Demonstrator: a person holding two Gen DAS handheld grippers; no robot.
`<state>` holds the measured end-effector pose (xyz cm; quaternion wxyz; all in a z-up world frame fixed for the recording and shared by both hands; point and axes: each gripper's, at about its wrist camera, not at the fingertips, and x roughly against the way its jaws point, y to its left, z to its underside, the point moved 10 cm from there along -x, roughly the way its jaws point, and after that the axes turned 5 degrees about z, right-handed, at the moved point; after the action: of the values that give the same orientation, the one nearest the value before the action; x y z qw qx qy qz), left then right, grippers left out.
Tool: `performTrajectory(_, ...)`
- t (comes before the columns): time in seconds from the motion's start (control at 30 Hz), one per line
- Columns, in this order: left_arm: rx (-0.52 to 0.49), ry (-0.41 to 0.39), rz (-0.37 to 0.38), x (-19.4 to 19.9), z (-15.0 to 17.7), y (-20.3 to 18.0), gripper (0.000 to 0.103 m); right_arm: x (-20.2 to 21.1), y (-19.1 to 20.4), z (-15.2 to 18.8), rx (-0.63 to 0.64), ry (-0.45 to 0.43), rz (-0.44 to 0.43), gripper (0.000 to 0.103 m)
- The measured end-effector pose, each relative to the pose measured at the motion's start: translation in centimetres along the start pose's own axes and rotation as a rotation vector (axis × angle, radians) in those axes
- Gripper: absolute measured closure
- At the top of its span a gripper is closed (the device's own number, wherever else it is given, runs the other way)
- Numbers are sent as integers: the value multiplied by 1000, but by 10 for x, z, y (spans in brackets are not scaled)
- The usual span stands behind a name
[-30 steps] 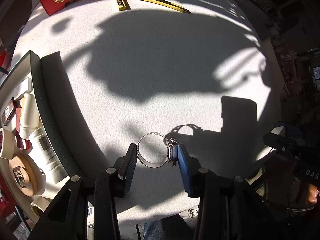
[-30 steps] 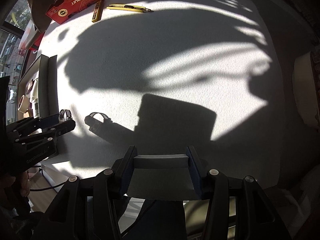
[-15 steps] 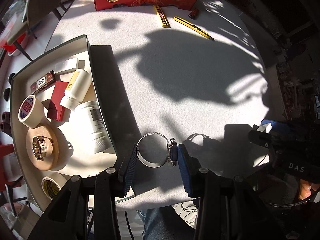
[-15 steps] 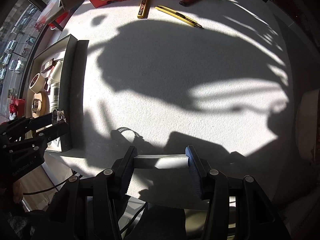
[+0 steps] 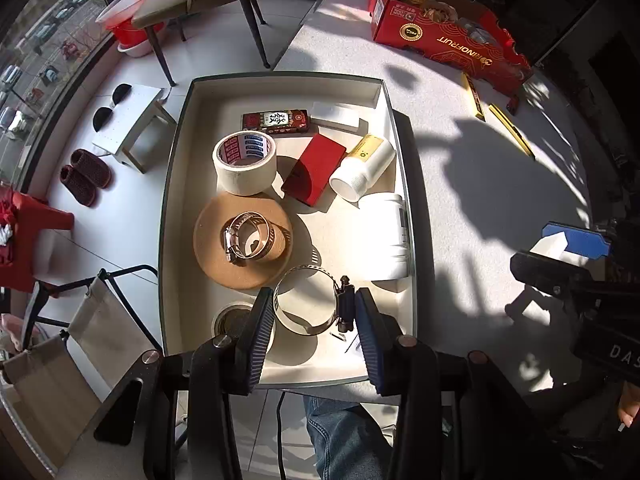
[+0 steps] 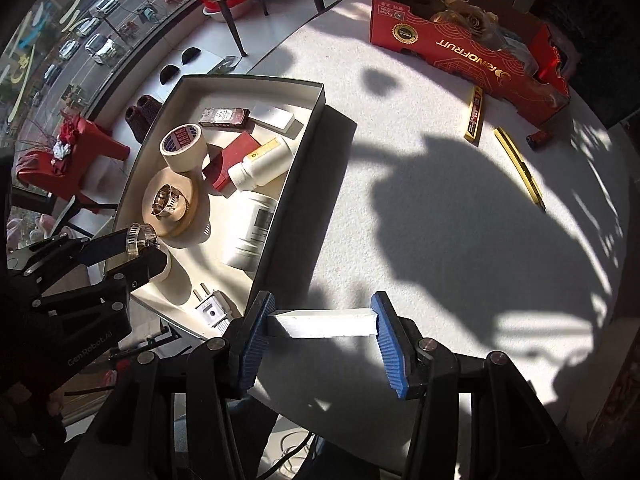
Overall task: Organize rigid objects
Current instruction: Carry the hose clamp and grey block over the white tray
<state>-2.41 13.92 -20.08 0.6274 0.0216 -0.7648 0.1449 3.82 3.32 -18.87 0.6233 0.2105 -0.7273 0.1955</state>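
A sunlit white table (image 6: 440, 208) fills the right wrist view, crossed by deep shadows. At its eleven o'clock edge sits an open, dark-rimmed tray (image 5: 394, 128), cream inside and already crowded. At one o'clock on the table lies a red carton (image 6: 472, 50), with a yellow box cutter (image 6: 520, 170) and a slim yellow packet (image 6: 474, 114) just below it.

Inside the tray, in the left wrist view, a cork disc (image 5: 224, 256) carries a hose clamp (image 5: 248, 238) at its centre. A roll of masking tape (image 5: 245, 164) stands at twelve o'clock from the disc, a red block (image 5: 314, 168) and a white bottle (image 5: 364, 166) lie at two o'clock, and a white jar (image 5: 390, 236) rests along the tray's right wall.

The left gripper (image 5: 315, 316) hangs over the tray's near end, its jaws closed on a second, larger steel hose clamp (image 5: 308, 304), gripped across its band with the screw housing against the right pad. The right gripper (image 6: 322, 324) pinches a white rectangular bar (image 6: 326, 322) by its ends above the table, just outside the tray's near corner.
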Motion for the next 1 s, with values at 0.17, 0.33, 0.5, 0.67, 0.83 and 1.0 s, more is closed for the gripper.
performTrajectory(0.17,72,-5,-29,4,8,31,59,-2,43,-23,58,-6,-47,52)
performTrajectory(0.33,119,-13,-45,8,10,51,59,-3,70,-34,96,-13,-61,52)
performTrajectory(0.5,125,-17,-52,8,6,54,59,-8,79,-34,105,2,-65,52)
performTrajectory(0.67,115,-9,-54,4,4,52,59,-10,77,-35,98,9,-64,52)
performTrajectory(0.83,111,5,-55,-1,3,51,59,-14,75,-35,89,23,-66,52)
performTrajectory(1.0,109,19,-57,-6,2,51,59,-19,73,-35,83,39,-69,52)
